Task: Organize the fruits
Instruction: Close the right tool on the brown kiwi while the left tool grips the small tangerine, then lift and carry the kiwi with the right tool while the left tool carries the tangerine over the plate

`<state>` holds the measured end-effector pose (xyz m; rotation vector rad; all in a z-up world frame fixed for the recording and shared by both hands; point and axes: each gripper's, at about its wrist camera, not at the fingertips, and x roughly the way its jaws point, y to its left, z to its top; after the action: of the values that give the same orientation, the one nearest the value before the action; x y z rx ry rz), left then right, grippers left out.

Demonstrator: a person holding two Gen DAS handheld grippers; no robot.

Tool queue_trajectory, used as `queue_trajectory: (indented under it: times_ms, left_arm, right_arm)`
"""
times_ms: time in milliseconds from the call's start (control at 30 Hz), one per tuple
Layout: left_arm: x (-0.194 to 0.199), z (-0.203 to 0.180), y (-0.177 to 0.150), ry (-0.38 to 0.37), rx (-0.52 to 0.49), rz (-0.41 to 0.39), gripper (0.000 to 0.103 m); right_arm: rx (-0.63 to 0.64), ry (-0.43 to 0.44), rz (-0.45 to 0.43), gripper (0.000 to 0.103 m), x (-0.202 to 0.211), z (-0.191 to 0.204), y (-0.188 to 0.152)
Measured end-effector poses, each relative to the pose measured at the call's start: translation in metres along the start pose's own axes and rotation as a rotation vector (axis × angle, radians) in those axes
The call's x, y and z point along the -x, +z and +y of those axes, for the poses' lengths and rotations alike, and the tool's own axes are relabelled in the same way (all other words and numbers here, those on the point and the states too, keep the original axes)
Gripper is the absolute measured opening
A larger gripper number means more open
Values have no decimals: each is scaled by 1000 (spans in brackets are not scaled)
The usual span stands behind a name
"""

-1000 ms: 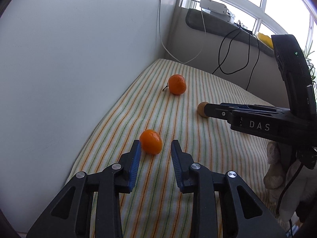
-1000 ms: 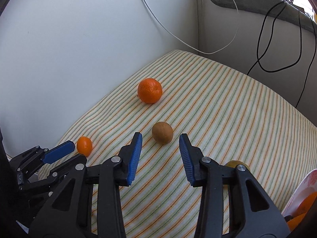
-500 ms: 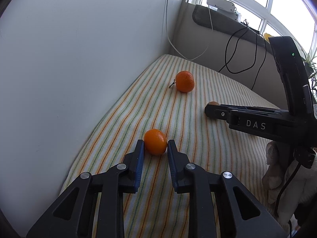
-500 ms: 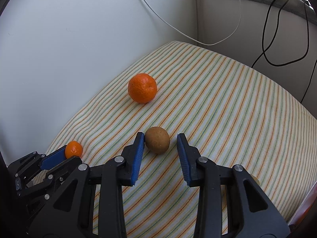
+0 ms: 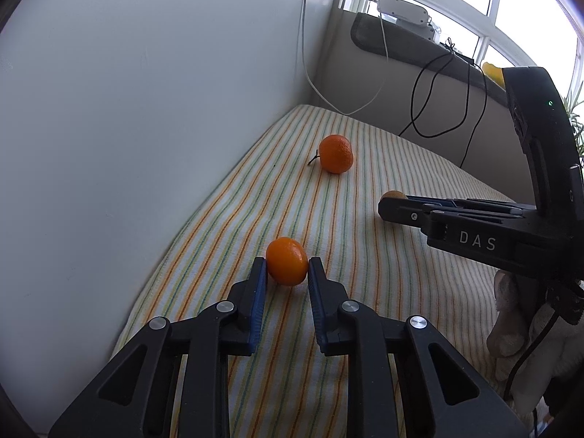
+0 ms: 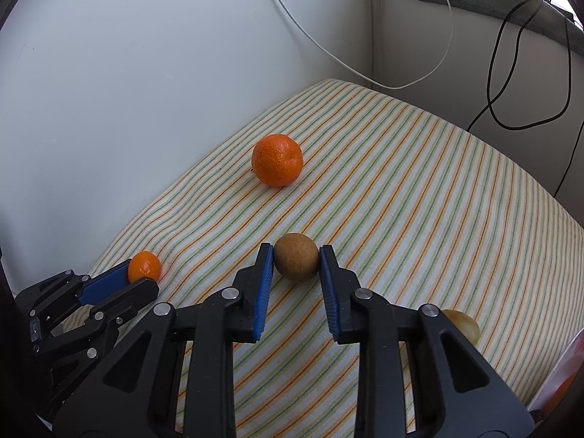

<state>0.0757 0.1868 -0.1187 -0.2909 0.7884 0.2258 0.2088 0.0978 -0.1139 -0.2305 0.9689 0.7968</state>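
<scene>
A small orange mandarin [image 5: 287,261] lies on the striped cloth [image 5: 365,255], and my left gripper [image 5: 286,268] is shut on it at the fingertips. It also shows in the right wrist view [image 6: 144,266]. My right gripper [image 6: 296,259] is shut on a brown round fruit [image 6: 295,261], which peeks out behind its fingers in the left wrist view [image 5: 392,194]. A larger orange [image 5: 336,153] with a stem sits farther back, also in the right wrist view [image 6: 277,159].
A white wall [image 5: 146,109] borders the cloth on the left. Cables [image 6: 511,73] hang at the back. A yellowish fruit [image 6: 461,323] lies right of my right gripper. A plate rim [image 6: 554,383] with orange fruit shows at the lower right edge.
Both grippers moved forward and closed: the left onto the small mandarin, the right onto the brown fruit.
</scene>
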Motion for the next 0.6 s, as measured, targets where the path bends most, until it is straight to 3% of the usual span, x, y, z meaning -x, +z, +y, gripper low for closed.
queue_trajectory:
  times_ms: [267, 600]
  left_arm:
    - [21, -10, 1, -16, -21, -37, 21]
    - [46, -37, 6, -61, -64, -82, 21]
  right_arm:
    - [-1, 26, -29, 27, 16, -2, -1]
    - [-22, 58, -99, 26, 65, -7, -9]
